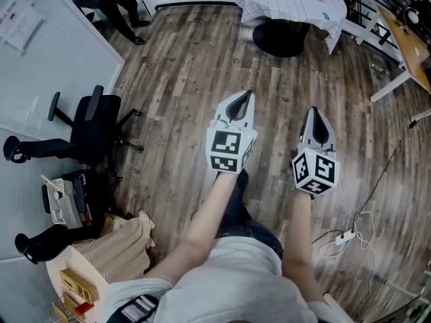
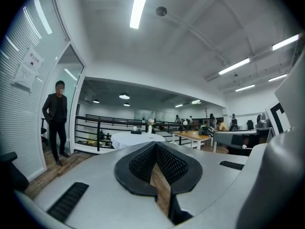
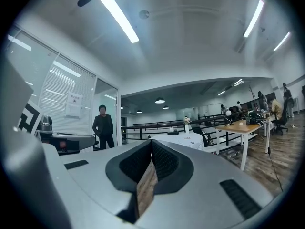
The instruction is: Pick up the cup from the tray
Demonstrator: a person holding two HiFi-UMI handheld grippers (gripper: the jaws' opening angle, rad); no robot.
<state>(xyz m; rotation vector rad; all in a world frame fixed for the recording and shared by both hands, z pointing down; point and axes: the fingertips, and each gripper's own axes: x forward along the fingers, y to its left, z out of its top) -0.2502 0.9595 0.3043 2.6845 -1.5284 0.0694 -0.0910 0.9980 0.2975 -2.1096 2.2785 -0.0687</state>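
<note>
No cup or tray can be made out in any view. In the head view both grippers are held out over the wooden floor, pointing toward a round table with a white cloth [image 1: 289, 2]. My left gripper [image 1: 248, 95] is shut with nothing between its jaws, and my right gripper [image 1: 314, 110] is shut and empty too. In the left gripper view the left gripper [image 2: 156, 144] has its black pads meeting at the tip, with the white table [image 2: 138, 138] far ahead. The right gripper view shows the right gripper [image 3: 151, 140] closed the same way, facing that table [image 3: 183, 139], which carries a small vase.
A black office chair [image 1: 94, 130] stands to the left by a glass wall. A wooden desk [image 1: 412, 39] is at the far right. A power strip and cables [image 1: 343, 236] lie on the floor at the right. A person in dark clothes [image 2: 57, 118] stands near the doorway.
</note>
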